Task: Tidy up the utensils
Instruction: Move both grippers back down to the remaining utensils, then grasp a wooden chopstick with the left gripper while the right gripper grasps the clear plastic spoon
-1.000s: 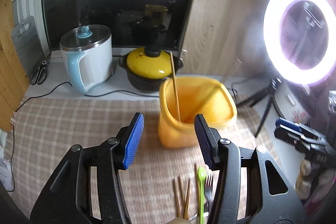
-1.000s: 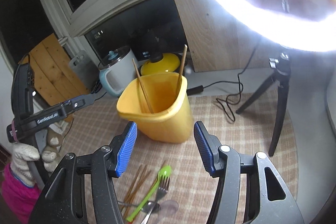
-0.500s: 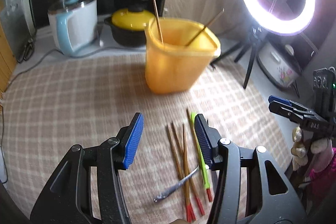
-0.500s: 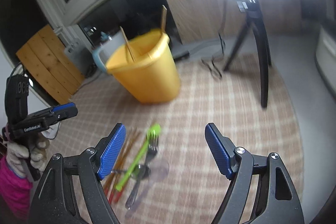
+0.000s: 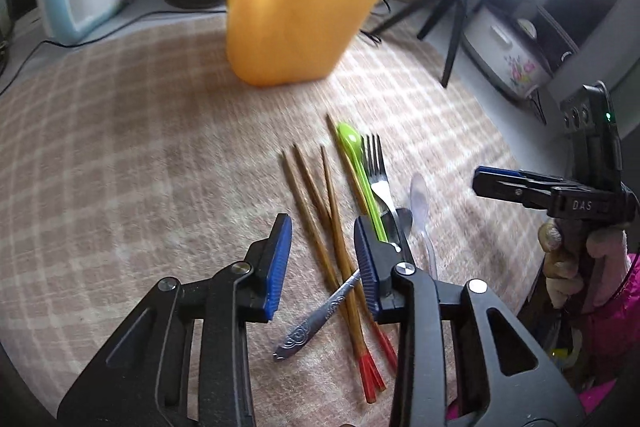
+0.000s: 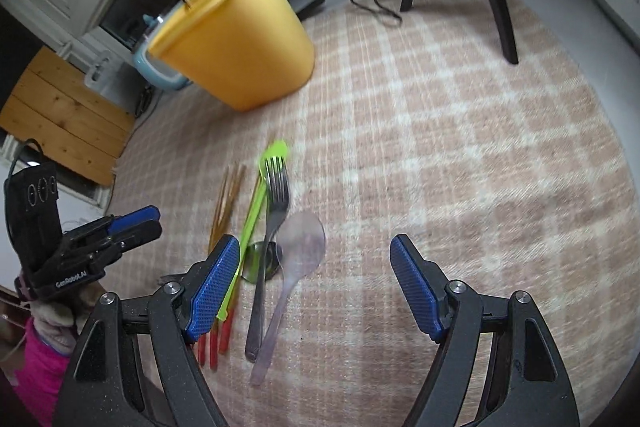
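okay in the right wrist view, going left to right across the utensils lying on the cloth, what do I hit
Red-tipped chopsticks → green spoon → metal fork → clear plastic spoon. The round metal spoon bowl under the fork overlaps too much to place.

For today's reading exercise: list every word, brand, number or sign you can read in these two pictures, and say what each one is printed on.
"DAS": white letters on the black body of the right gripper, seen from the left wrist view.
"GenRobot.AI": white print on the black body of the left gripper, seen from the right wrist view; small, so the reading is not certain.
No other lettering can be read on any other thing in view.
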The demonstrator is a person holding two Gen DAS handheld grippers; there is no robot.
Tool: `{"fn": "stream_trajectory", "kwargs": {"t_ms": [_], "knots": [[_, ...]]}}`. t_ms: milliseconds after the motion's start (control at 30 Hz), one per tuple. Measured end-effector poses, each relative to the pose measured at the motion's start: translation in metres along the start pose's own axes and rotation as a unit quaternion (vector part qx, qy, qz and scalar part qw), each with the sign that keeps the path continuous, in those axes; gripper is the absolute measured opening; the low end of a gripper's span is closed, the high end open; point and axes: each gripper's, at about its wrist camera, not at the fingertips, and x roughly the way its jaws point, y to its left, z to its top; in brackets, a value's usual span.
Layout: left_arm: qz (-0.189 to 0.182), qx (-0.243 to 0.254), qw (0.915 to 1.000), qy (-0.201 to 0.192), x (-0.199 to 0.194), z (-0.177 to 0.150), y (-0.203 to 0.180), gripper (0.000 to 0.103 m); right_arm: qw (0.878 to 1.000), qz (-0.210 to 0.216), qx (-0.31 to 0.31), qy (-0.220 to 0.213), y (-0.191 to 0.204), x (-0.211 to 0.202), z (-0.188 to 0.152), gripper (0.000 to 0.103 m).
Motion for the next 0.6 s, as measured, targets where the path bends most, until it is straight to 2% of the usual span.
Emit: {"fn": "stream_trajectory", "kwargs": {"t_ms": [133,300,400,600], "knots": [[-0.004,0.004,0.9999,0.011,0.012,-0.001,-0.005,0.03,1.0,0.005,0.005,0.02,0.003,0.012,-0.002,0.067],[0.009,-0.006,0.9998,0.018,0.023,-0.001,-0.006,0.029,0.999,0.003,-0.009,0.04,0.007,0.023,0.005,0.066],[0.012,-0.013,0.9996,0.022,0.029,0.0,-0.005,0.023,0.998,0.002,-0.01,0.055,0.003,0.031,0.01,0.06],[0.027,-0.008,0.9992,0.03,0.042,0.003,-0.013,0.022,0.997,0.024,0.009,0.068,-0.011,0.04,0.012,0.052]]}}
